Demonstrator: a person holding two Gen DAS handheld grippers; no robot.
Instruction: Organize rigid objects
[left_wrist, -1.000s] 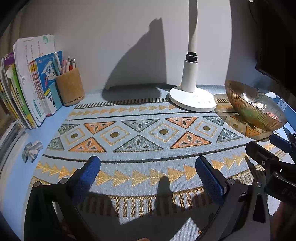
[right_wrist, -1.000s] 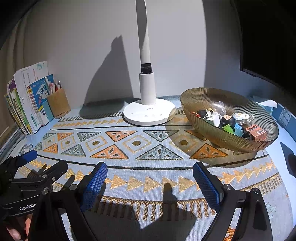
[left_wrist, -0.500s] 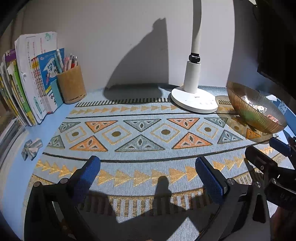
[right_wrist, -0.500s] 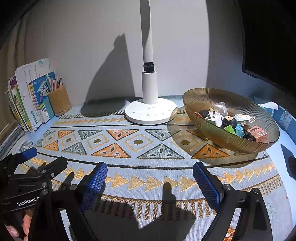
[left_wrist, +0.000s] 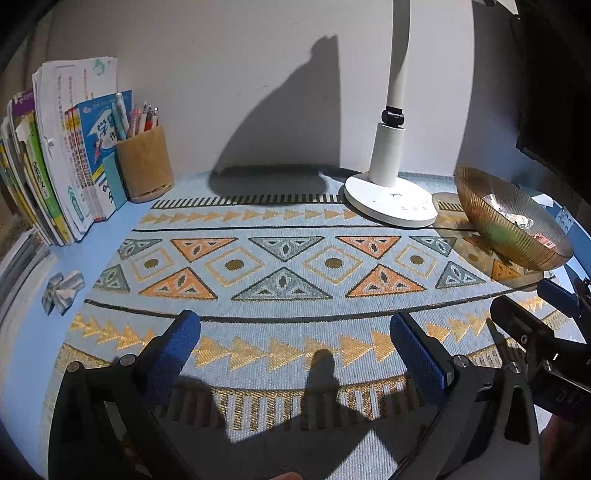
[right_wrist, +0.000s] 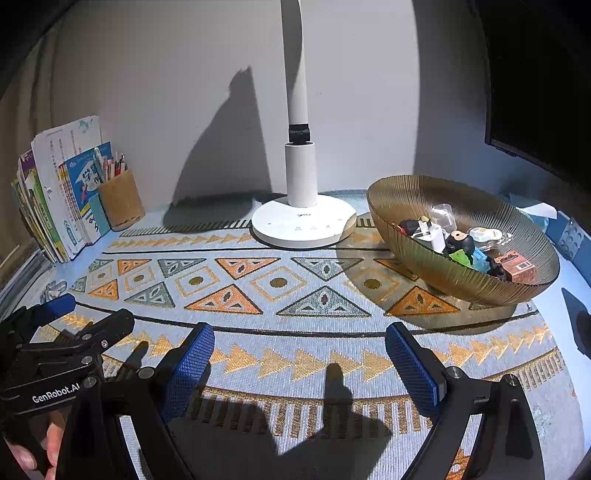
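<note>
Hovering still over the mat (left_wrist: 280, 236), both grippers' fingers spread wide and empty, bowl (right_wrist: 461, 273) nearer.

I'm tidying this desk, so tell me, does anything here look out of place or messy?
One thing: a small crumpled silvery scrap lies loose on the blue desk, left of the patterned mat, below the books. The bowl of small items sits upright; nothing looks spilled.

Ribbed glossy amber bowl (right_wrist: 424, 254); woven matt mat (right_wrist: 295, 354); smooth white lamp base (right_wrist: 303, 221).

black frames, blue fingers (left_wrist: 415, 354), silver screws
</note>
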